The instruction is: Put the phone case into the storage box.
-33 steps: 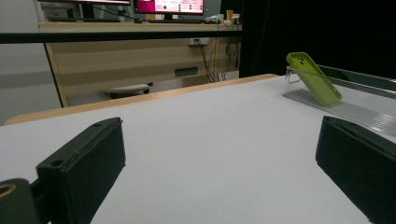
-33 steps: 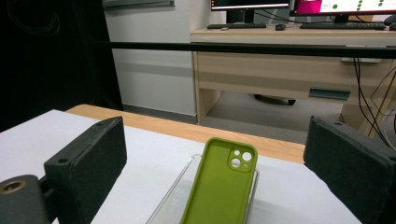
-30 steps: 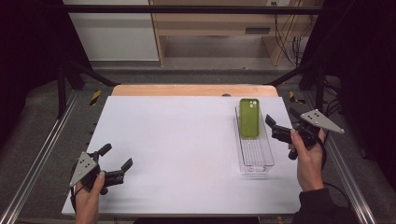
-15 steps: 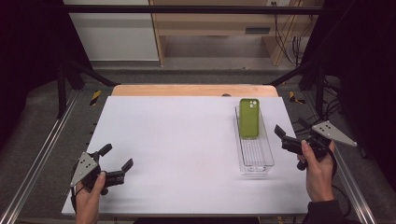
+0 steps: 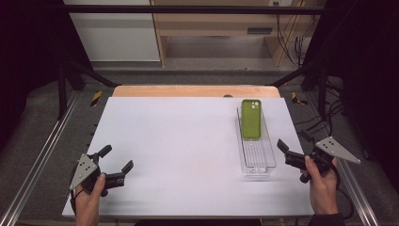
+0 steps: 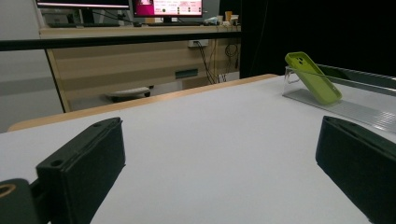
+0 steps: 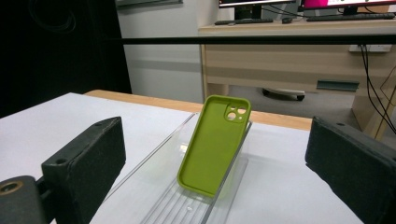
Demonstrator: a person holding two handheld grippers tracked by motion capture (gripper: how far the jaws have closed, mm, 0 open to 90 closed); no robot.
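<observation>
**Green phone case parked in the clear tray, both grippers empty**

The green phone case sits in the far end of the clear tray on the right side of the white table, leaning tilted against the tray's far wall. The right gripper hangs just right of the tray's near end, jaws apart after just opening a bit wider, nothing between them. The left gripper rests at the near left corner, jaws spread too, well apart from the tray.
</observation>
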